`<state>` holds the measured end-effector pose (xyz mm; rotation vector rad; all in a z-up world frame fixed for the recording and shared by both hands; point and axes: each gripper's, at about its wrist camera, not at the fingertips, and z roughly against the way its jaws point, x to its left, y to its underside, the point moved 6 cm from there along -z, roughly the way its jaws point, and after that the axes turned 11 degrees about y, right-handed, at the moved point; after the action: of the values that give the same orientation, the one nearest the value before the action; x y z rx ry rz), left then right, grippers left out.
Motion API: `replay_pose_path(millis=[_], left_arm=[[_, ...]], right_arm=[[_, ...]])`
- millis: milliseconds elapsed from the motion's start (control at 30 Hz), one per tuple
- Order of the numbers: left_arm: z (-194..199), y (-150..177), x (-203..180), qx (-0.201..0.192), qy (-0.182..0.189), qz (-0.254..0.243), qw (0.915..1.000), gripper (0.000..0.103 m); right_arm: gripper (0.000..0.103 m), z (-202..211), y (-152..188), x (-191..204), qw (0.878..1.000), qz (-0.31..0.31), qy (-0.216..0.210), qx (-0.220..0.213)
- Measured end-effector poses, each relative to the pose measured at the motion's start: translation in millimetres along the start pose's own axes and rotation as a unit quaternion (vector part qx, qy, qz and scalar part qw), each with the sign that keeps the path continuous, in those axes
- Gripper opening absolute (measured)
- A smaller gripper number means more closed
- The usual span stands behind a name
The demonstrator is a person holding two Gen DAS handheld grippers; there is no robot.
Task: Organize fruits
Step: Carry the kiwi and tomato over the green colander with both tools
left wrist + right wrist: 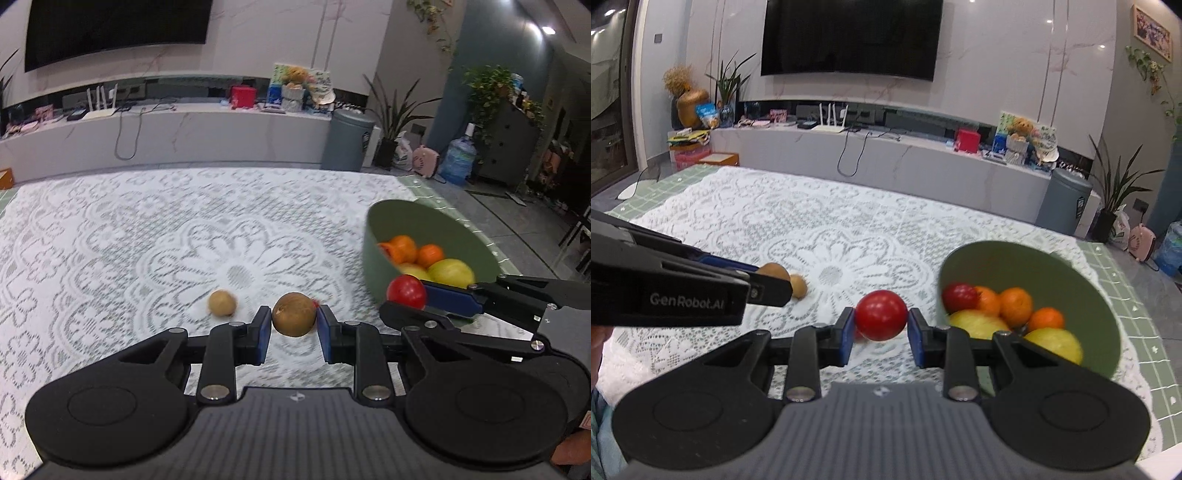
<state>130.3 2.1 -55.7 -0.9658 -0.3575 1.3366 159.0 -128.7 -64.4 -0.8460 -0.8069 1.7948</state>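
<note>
Taking the green bowl as the landmark: inside it lie three orange fruits, two yellow ones and one red one, six in all as far as the right wrist view shows. Outside the bowl are three more fruits. The left gripper is clamped on a brown round fruit, its two blue pads pressed against the fruit's sides, well to the left of the bowl. The right gripper pinches a red round fruit the same way, just beside the bowl's left rim and clear of the cloth. A second, smaller brown fruit rests alone on the white lace cloth, farther left of the bowl than the held brown one. The bowl sits near the right edge of the lace, where a green checked cloth shows beneath. Left of the bowl and beyond it the lace lies bare up to its far edge, with a long white cabinet behind; the two grippers are close beside each other.
</note>
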Motion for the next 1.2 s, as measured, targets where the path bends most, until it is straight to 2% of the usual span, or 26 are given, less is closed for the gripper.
replay_pose_path(millis=[333,667,1000,1200], left_arm=[[-11,-25,-42,-0.010,0.025,-0.049,0.9985,0.030],[-42,-50,-81,-0.007,0.057,-0.092,0.9941,0.030],[-81,-64,-94,0.018,0.072,-0.107,0.9915,0.030],[-101,-66,-90,0.038,0.063,-0.104,0.9919,0.030]], right_arm=[[0.027,7,-11,-48,0.999,-0.016,0.040,-0.015],[0.027,2,-19,-84,0.997,-0.002,0.071,-0.015],[0.027,-31,-28,-115,0.996,0.014,0.086,0.012],[0.027,-56,-26,-132,0.994,0.021,0.098,0.034]])
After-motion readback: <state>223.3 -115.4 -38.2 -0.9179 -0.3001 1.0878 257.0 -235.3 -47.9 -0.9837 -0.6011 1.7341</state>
